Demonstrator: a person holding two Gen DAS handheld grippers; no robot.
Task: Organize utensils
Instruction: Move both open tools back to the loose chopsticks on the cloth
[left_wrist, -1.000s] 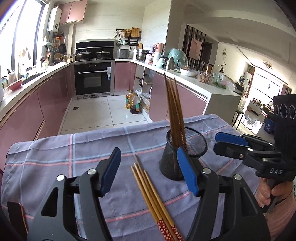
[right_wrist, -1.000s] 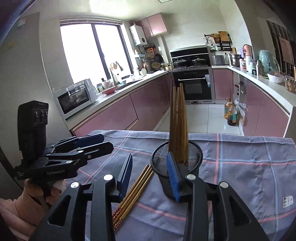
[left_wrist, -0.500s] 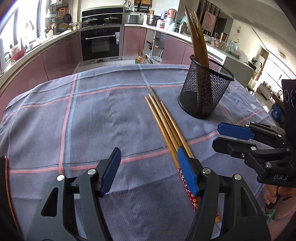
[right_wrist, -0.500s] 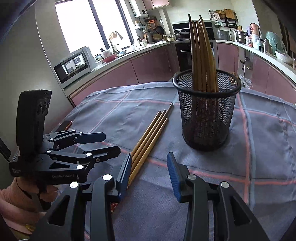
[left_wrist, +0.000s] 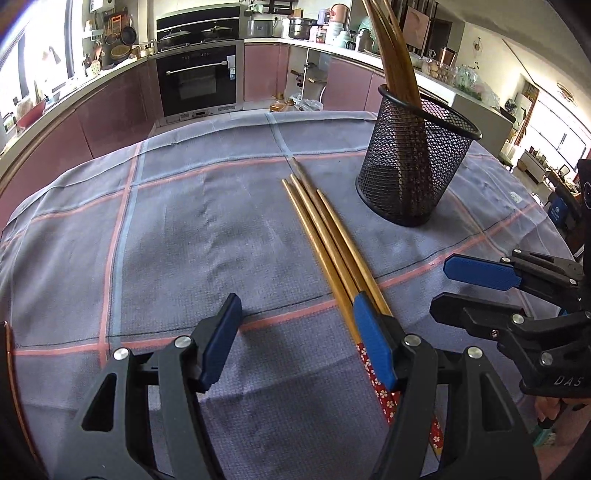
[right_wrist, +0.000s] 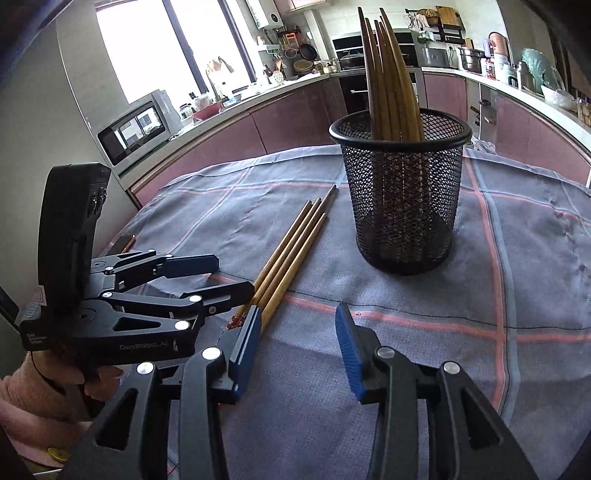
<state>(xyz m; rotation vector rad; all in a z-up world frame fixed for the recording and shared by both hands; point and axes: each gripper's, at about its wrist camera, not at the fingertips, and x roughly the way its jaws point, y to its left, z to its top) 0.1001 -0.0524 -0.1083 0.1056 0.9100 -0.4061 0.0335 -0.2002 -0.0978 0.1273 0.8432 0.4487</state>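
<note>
Several wooden chopsticks (left_wrist: 325, 236) with red flowered ends lie side by side on the grey checked cloth; they also show in the right wrist view (right_wrist: 291, 254). A black mesh cup (left_wrist: 410, 173) holds several more chopsticks upright, and shows in the right wrist view (right_wrist: 402, 192). My left gripper (left_wrist: 295, 339) is open and empty, low over the cloth, its right finger beside the chopsticks' near ends. My right gripper (right_wrist: 299, 343) is open and empty, just right of those chopsticks. Each gripper shows in the other's view, the right (left_wrist: 480, 291) and the left (right_wrist: 221, 277).
The cloth-covered table (left_wrist: 166, 229) drops off at its far edge to a kitchen floor. Pink cabinets, an oven (left_wrist: 199, 81) and a microwave (right_wrist: 136, 125) stand beyond. The cup stands to the far right of the loose chopsticks.
Both grippers have tilted down and come lower over the cloth near the loose chopsticks' ends. The two grippers stay open. The chopsticks and cup have not moved.
</note>
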